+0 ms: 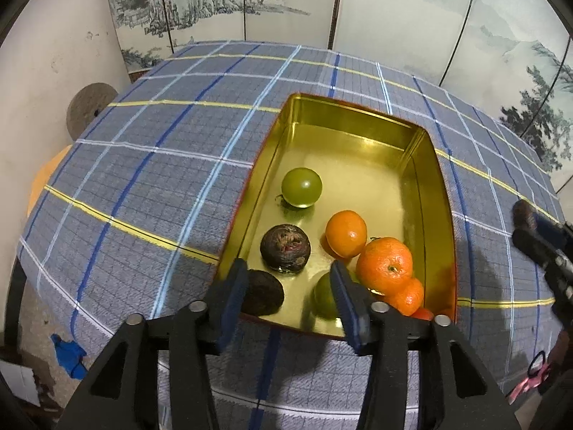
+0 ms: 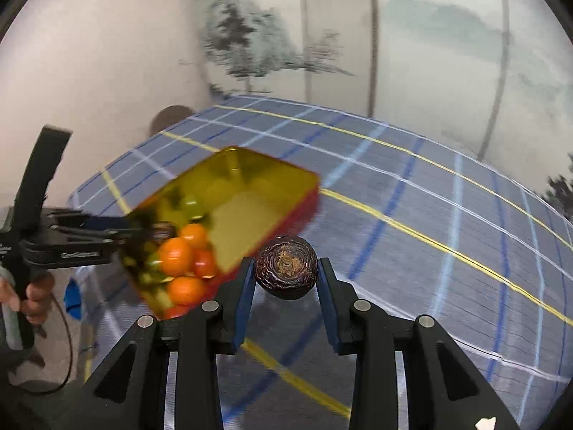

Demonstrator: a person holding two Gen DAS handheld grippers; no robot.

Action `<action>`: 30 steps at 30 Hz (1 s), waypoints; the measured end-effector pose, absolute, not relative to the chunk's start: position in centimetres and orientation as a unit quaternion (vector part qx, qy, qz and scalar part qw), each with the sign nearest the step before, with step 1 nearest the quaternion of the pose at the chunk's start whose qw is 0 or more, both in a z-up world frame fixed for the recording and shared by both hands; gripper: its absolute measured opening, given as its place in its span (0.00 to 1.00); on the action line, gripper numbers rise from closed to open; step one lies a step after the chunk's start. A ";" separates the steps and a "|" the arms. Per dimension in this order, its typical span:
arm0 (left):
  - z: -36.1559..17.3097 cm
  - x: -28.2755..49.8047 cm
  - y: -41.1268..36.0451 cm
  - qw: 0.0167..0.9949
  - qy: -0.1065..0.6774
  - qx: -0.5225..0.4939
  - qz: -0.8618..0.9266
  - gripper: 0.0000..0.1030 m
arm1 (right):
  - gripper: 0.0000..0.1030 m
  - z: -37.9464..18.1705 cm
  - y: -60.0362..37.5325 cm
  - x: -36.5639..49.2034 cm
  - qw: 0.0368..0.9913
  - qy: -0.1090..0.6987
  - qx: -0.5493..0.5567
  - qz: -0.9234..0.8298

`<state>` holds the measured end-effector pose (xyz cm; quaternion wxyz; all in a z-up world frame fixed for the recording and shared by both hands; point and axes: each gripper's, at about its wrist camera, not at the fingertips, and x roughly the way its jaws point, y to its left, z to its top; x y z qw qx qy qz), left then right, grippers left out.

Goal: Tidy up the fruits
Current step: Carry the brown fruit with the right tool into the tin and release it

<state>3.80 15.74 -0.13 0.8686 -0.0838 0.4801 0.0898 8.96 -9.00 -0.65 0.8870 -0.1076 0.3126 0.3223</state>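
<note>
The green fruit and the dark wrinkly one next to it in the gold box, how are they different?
The green fruit is smooth, shiny and bright; the dark wrinkly fruit is rough, dull and brownish-purple with a reddish torn patch. The green fruit lies farther from the left gripper than the dark wrinkly fruit. Both are round, similar in size, and rest untouched on the floor of the gold tin.

The tin [image 1: 422, 165] is gold inside, red outside, on a grey-blue tablecloth [image 1: 143, 165] checked in white, blue and yellow. It holds orange mandarins [image 1: 385, 264], a green fruit [image 1: 301, 187] and dark brown ones [image 1: 285, 248]
</note>
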 end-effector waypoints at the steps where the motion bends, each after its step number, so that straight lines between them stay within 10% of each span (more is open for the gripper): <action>1: 0.1 3.6 15.8 0.871 0.477 -0.083 0.090 0.52 | 0.31 -0.7 -8.1 8.5 0.883 0.312 -0.112 0.332; 30: 0.0 -0.1 19.8 0.869 0.469 -0.085 0.132 0.57 | 0.31 -4.8 1.3 6.2 0.848 0.346 -0.167 0.366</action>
